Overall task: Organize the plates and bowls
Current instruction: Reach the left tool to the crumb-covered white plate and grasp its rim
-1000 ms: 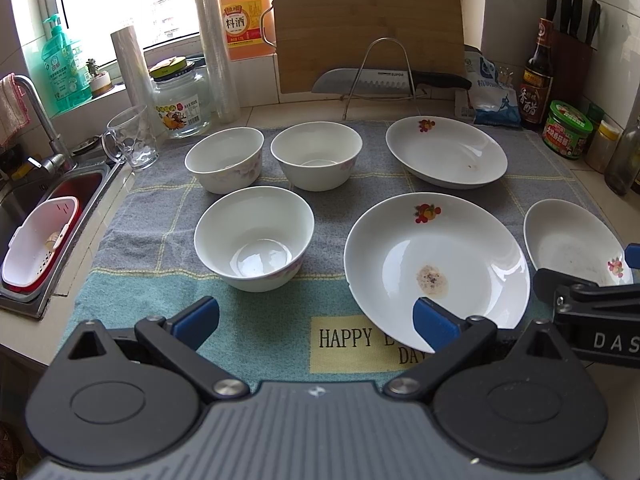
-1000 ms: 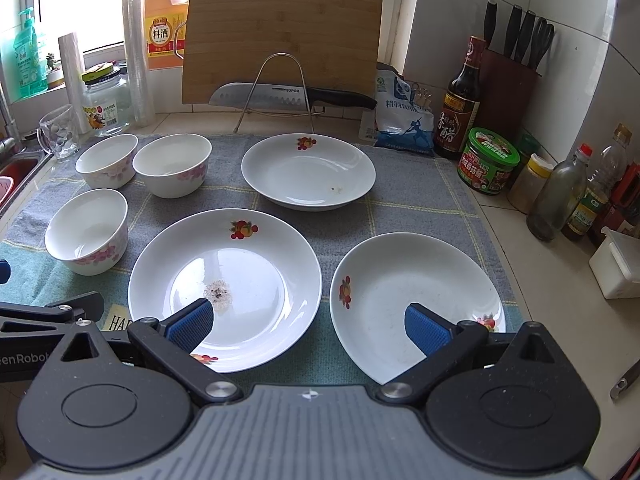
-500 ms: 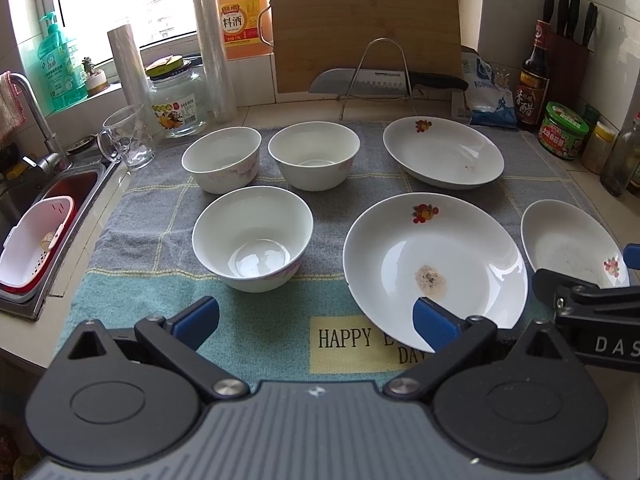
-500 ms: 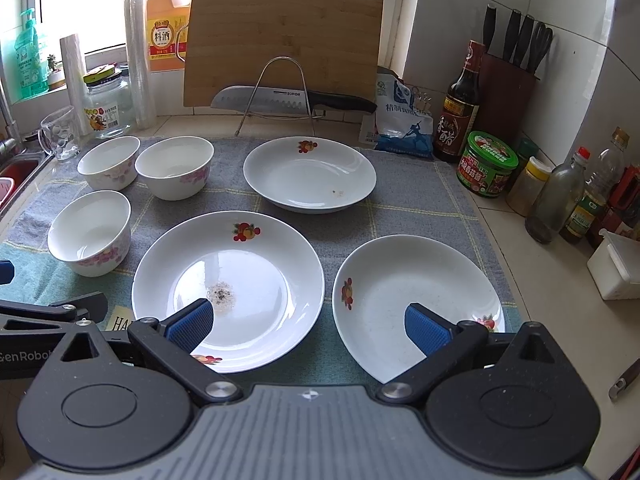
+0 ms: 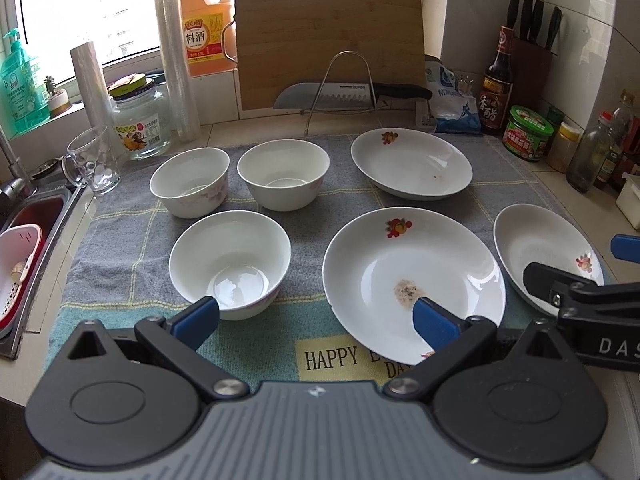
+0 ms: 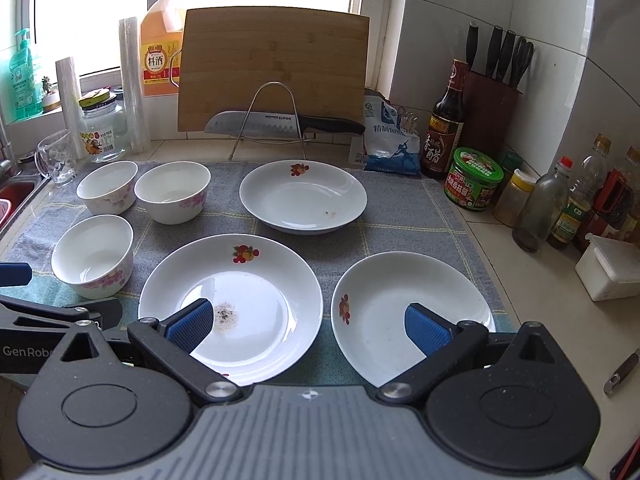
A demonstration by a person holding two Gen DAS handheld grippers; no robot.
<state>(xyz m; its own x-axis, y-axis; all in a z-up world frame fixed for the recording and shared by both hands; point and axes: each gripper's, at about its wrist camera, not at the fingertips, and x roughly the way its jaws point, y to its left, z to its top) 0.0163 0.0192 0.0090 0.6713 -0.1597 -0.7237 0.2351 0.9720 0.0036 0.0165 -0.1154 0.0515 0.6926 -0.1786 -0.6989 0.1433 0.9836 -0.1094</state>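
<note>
Three white bowls and three white flowered plates sit on a grey-green towel. The near bowl lies ahead of my left gripper, which is open and empty. Two more bowls stand behind it. A large plate with a brown stain is in the middle, a far plate is behind it, and a right plate lies under my right gripper, open and empty above the towel's front edge.
A sink with a red-and-white basket is at the left. A glass mug, jar, cutting board, knife on a wire rack, bottles and a green-lidded jar line the back and right.
Both grippers have risen and tilted slightly, so the dishes sit lower in view. Nothing on the towel has moved; both grippers stay open.
</note>
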